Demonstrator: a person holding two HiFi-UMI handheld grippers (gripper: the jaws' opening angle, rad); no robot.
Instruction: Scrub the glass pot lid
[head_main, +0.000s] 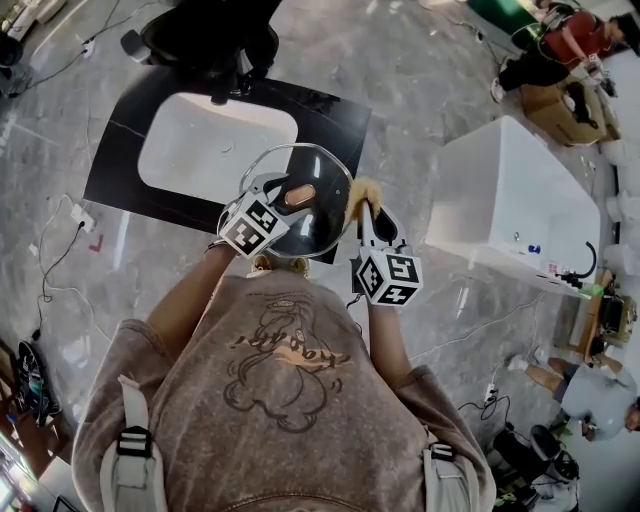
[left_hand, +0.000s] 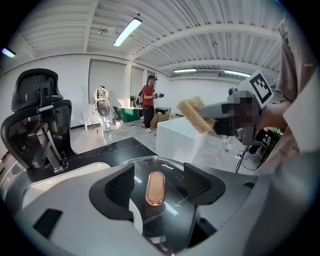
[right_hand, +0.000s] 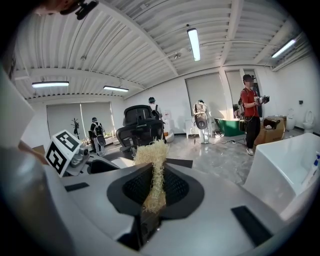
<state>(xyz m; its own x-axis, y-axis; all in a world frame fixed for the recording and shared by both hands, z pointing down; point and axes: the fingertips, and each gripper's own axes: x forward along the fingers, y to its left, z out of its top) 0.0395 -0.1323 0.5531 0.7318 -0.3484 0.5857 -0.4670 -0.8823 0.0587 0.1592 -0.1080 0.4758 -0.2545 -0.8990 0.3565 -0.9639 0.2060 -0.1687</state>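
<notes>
The right tongs were clamped on a straw-coloured fibre scrubber, at three o'clock of the glass pot lid. The left tongs stood wide apart astride the lid's copper handle, pads clear of it. The lid lay over the black bench's five-o'clock corner, with the white basin at its ten o'clock.

I stand on a glossy grey floor; a black office chair, white walls and ceiling strip lights surround me.
</notes>
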